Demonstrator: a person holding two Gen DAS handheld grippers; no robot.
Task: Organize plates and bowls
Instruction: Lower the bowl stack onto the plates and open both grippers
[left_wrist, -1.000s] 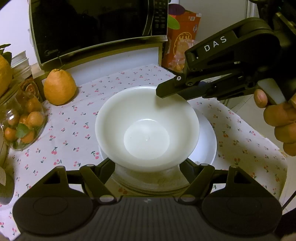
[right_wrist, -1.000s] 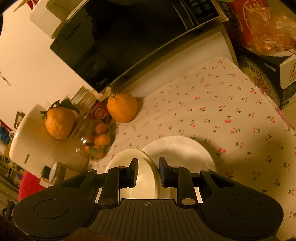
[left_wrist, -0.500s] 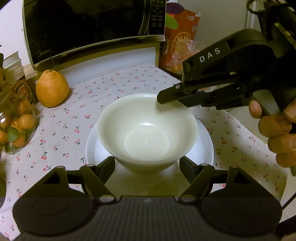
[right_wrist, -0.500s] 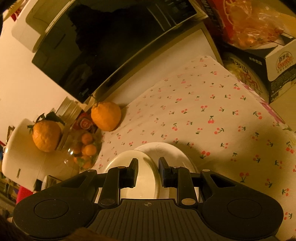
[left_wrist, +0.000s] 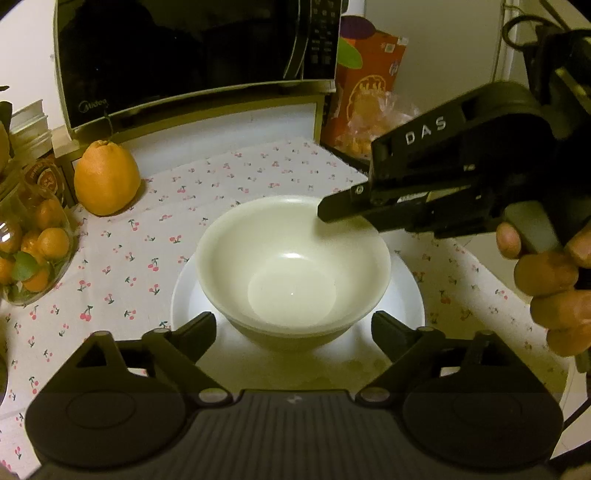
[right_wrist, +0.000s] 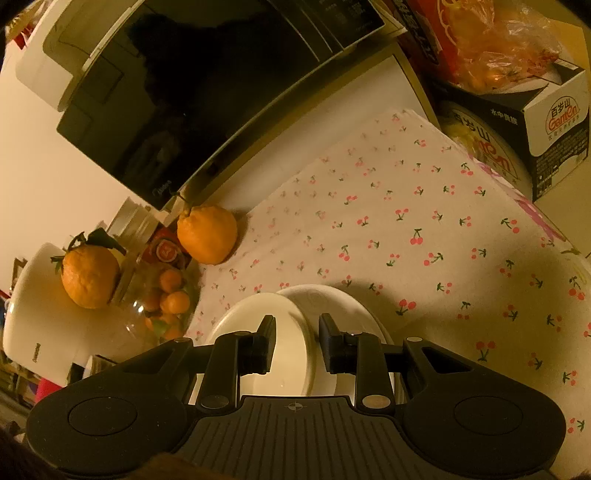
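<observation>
Looking past my grippers, I see a black microwave (left_wrist: 192, 55) backing a cherry-print tablecloth (right_wrist: 406, 229). On the cloth a white plate (left_wrist: 408, 291) carries the white bowl (left_wrist: 291, 266), upright. My left gripper (left_wrist: 293, 328) is spread wide just before the bowl; my right gripper (right_wrist: 297, 343) straddles its rim, fingers slightly apart. An orange (left_wrist: 106, 179) sits beside a fruit jar (left_wrist: 31, 251).

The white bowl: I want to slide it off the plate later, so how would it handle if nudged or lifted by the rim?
The white bowl looks glazed, glossy with a highlight, so probably slippery on the equally smooth plate. It seems rigid and likely breakable. Its base looks narrower than its flared rim, so a rim push might tip it.
</observation>
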